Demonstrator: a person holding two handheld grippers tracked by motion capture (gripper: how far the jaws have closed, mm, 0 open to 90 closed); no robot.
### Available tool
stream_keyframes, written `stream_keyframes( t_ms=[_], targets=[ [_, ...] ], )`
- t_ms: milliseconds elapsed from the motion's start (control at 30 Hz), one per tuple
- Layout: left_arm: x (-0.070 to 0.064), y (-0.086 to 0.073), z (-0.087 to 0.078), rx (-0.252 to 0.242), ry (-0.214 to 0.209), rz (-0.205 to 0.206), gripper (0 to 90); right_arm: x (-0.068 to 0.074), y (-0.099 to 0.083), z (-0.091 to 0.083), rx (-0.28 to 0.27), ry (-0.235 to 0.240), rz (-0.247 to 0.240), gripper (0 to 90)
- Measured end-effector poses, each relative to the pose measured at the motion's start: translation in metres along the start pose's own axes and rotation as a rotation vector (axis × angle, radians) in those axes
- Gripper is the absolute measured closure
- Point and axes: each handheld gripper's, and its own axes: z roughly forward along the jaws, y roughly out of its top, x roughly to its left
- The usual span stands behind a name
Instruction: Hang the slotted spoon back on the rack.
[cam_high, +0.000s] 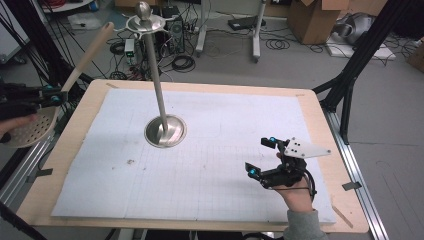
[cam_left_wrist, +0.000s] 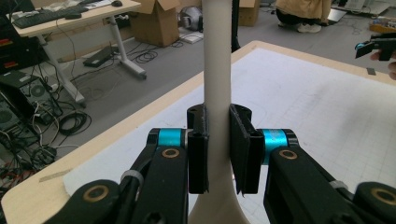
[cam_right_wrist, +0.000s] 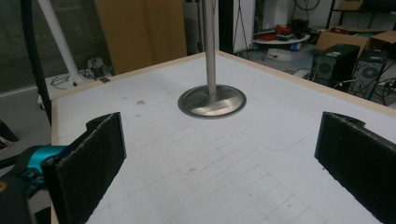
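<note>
A pale wooden skimmer spoon is held off the table's left edge, its handle slanting up and its perforated bowl low at the left. My left gripper is shut on the handle, the jaws pinching it from both sides. A metal stand rises from a round base on the mat to a ring and knob at the top; its base lies ahead of my right gripper. That right gripper stands open over the mat's front right, holding nothing.
A white gridded mat covers the wooden table. Black frame legs stand at the right and left edges. Cables, desk legs and cardboard boxes lie on the floor beyond the table.
</note>
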Motion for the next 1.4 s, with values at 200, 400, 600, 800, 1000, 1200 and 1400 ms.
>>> stream_keyframes(
  t_ms=[200, 400, 600, 800, 1000, 1200, 1400],
  targets=[
    [0.004, -0.001, 0.005, 0.011, -0.006, -0.009, 77.9, -0.002, -0.001, -0.003, -0.006, -0.004, 0.005, 0.9],
    [0.007, -0.005, 0.006, 0.015, -0.016, -0.021, 77.8, -0.003, -0.002, -0.003, -0.003, -0.007, 0.0, 0.8],
    [0.007, -0.005, 0.009, 0.015, -0.033, -0.027, 77.8, -0.003, -0.002, -0.002, -0.002, -0.008, 0.0, 0.9],
    [0.007, -0.007, 0.014, 0.016, -0.052, -0.03, 77.9, -0.004, -0.002, -0.003, -0.002, -0.007, 0.001, 0.8],
    [0.006, -0.01, 0.02, 0.015, -0.064, -0.042, 77.8, -0.004, -0.002, -0.003, -0.001, -0.009, 0.007, 0.9],
    [0.004, -0.011, 0.027, 0.023, -0.064, -0.046, 77.9, -0.003, -0.002, -0.003, -0.003, -0.005, 0.001, 0.8],
    [0.003, -0.012, 0.036, 0.039, -0.06, -0.059, 77.9, -0.003, -0.002, -0.003, -0.003, -0.005, 0.006, 0.9]
  ],
)
